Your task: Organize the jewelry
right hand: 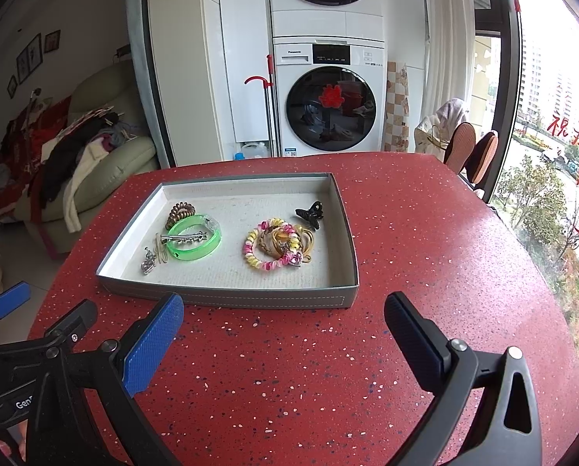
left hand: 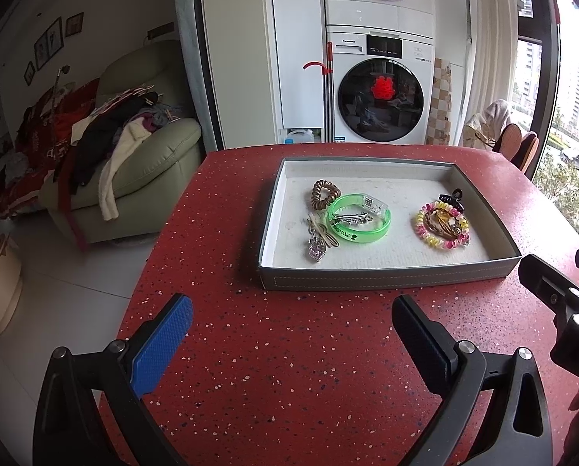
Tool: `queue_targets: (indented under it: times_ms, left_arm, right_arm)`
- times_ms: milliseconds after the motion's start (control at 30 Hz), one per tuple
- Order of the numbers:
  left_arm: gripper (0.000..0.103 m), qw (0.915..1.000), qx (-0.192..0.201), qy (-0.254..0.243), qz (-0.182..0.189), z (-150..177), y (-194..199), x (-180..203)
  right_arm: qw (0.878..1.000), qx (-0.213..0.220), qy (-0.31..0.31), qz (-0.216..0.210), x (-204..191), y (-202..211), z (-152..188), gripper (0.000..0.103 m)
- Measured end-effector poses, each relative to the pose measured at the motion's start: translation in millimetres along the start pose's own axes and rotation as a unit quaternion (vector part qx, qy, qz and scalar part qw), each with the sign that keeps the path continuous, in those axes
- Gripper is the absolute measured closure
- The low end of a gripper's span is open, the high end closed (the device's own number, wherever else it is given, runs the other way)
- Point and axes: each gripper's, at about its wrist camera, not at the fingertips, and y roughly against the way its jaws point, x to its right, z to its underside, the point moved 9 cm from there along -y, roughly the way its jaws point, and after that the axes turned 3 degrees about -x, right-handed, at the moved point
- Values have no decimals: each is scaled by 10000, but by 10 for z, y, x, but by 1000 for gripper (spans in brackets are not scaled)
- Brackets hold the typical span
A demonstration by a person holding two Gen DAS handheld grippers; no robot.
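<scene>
Both claws gape empty: left gripper, right gripper, over the red table. Grey tray at 12 o'clock holds everything. Green bangle at 10 o'clock looks stiff and light, so pinch its rim. Pink-yellow coil tie is springy; black claw clip at 1 o'clock is brittle.

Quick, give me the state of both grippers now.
Left gripper: open, holding nothing, above the red table.
Right gripper: open, holding nothing, short of the grey tray.

Red speckled table, grey tray, green bangle, pink-yellow coil tie
</scene>
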Motion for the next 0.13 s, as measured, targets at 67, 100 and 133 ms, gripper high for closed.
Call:
queue_targets:
  times_ms: [67, 100, 133]
  left_arm:
    - [0, 10000, -11, 17, 6, 4, 0, -6]
    - [0, 10000, 1, 19, 19, 3, 3, -8]
    - [0, 10000, 21, 20, 24, 3, 10, -11]
  right_arm:
    - [10000, -5, 2, -10, -14, -3, -2, 0]
    - [10000, -4, 4, -7, -13, -3, -3, 0]
    - [10000, 0, 4, -9, -14, -3, -3, 0]
